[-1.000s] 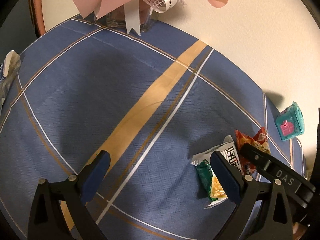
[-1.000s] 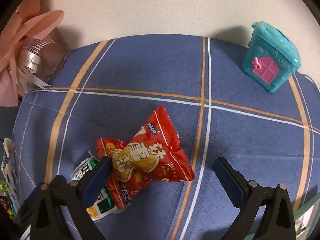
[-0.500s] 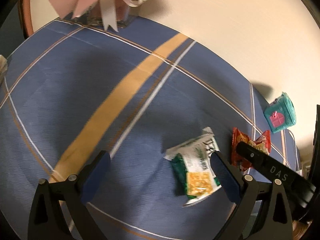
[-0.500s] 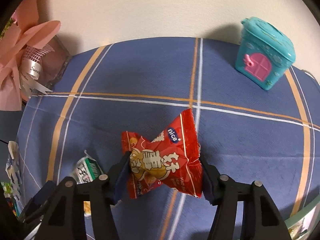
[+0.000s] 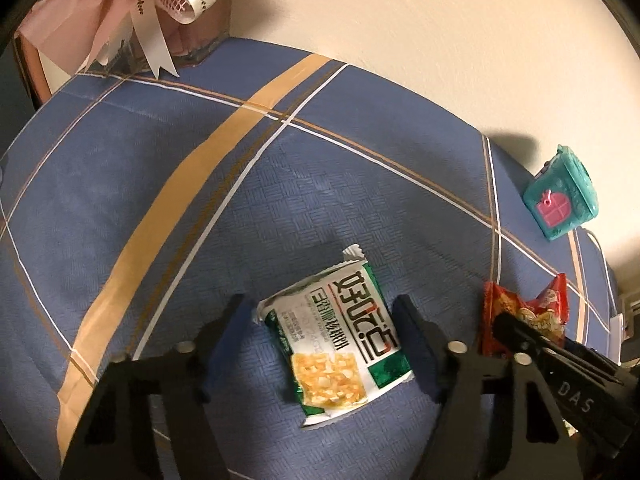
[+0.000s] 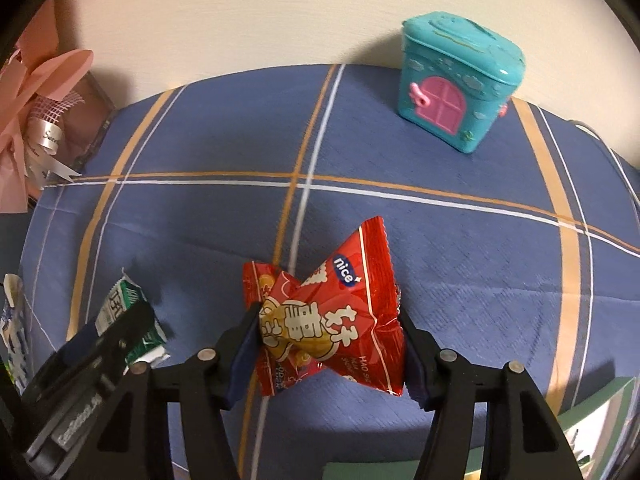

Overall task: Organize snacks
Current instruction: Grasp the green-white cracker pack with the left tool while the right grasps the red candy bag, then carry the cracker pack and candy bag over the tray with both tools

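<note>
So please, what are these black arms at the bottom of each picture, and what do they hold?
They are hand-held tongs; a person holds one pair in each hand, and a camera on each looks along its fingers. The left camera shows the left tongs closing around a green and white snack packet; its pads are not clearly pressing yet. The right camera shows the right tongs squeezing a red snack packet. Both packets are over a blue checked tablecloth. Near the wall stand a teal toy house and a pink ribbon gift.

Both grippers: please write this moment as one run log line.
left gripper: closing around green-white snack packet | right gripper: shut on red snack packet | tablecloth: blue plaid
</note>
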